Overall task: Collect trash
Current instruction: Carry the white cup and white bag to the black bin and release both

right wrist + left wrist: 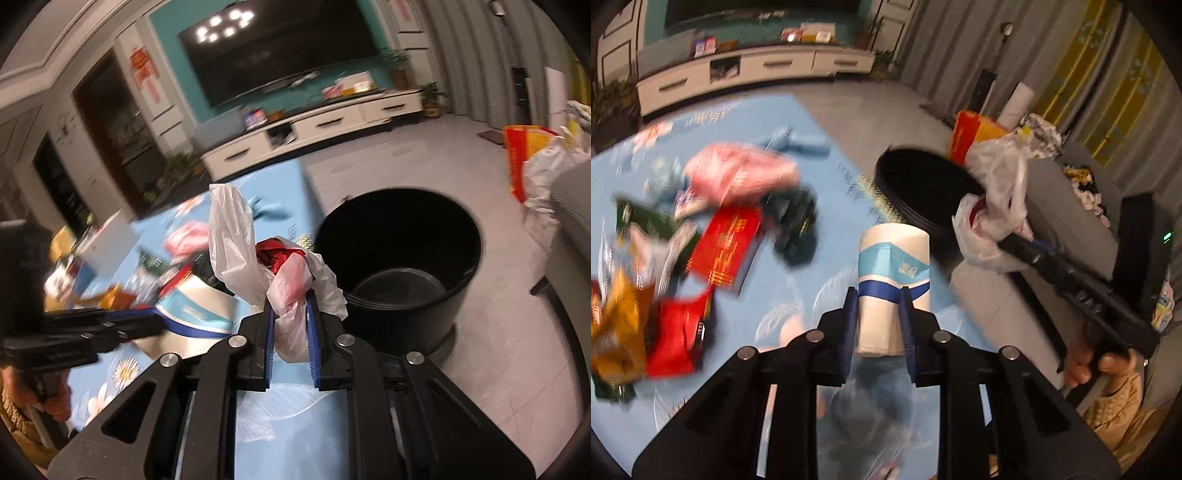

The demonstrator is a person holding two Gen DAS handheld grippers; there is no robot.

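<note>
While angled downward — both hands grip.

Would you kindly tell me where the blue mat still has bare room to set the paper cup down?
Free: the mat strip between the red packet and the black bin, and the near edge by the daisy print. Crowded: the far left, where the pink bag, wrappers and orange packet pile together.
</note>
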